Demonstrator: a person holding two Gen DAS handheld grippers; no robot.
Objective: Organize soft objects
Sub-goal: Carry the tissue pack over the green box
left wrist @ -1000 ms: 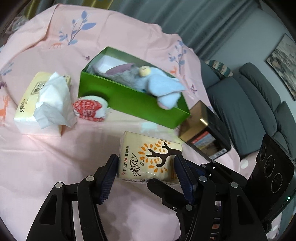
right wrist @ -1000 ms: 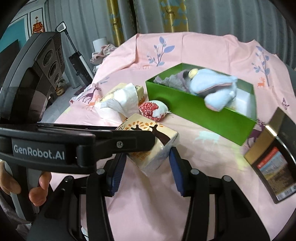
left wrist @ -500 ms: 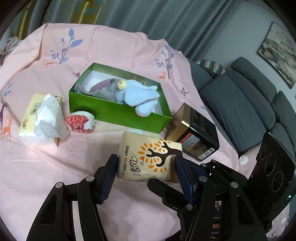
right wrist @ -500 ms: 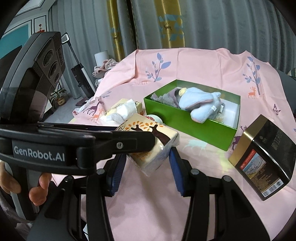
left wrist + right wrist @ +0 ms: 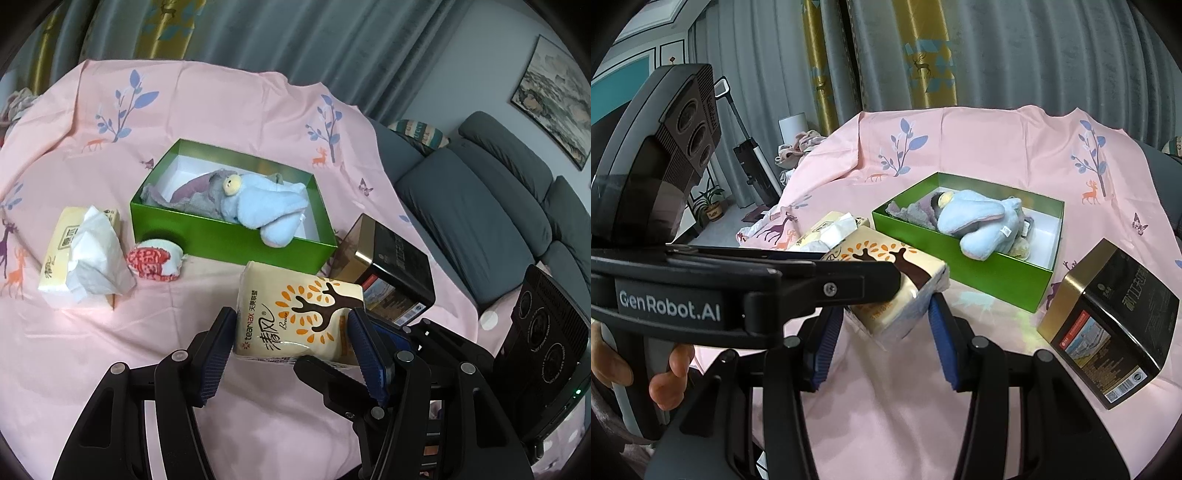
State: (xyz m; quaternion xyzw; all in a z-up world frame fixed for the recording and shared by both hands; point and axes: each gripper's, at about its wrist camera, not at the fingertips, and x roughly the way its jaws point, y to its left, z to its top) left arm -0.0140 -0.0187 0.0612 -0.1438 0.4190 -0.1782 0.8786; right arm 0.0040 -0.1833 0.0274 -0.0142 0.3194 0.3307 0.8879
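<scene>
Held item: the tissue pack (image 5: 299,317), cream with an orange-and-brown tree print. You have it clamped from two directions at once. Your left gripper (image 5: 288,354) presses its blue pads on the pack's two short sides; your right gripper (image 5: 884,328) closes on the pack's near corner, its pads against the wrapping. The pack hangs clear of the pink cloth (image 5: 74,350), above the cloth's near middle.

Green box (image 5: 229,236): lidless, at the centre of the cloth, long side toward you. Its front rim lies just beyond the pack's far end. Inside, a blue-and-grey plush toy (image 5: 258,203) fills the left and middle; its snout overhangs the front rim. White floor shows in the right end of the box.

Left of the box, toward the cloth's left edge: an opened tissue box (image 5: 66,254) with a sheet pulled up. A red-and-white pouch (image 5: 153,260) lies between it and the green box's front left corner, touching or nearly touching that corner.

Right of the box: a black-and-gold tin (image 5: 388,269), tilted, near the cloth's right edge, just beside the green box's front right corner.

Open cloth: a broad bare stretch along the near edge under your grippers, and another behind the green box up to the far edge.

Your hand (image 5: 665,380) grips the left gripper's handle.
</scene>
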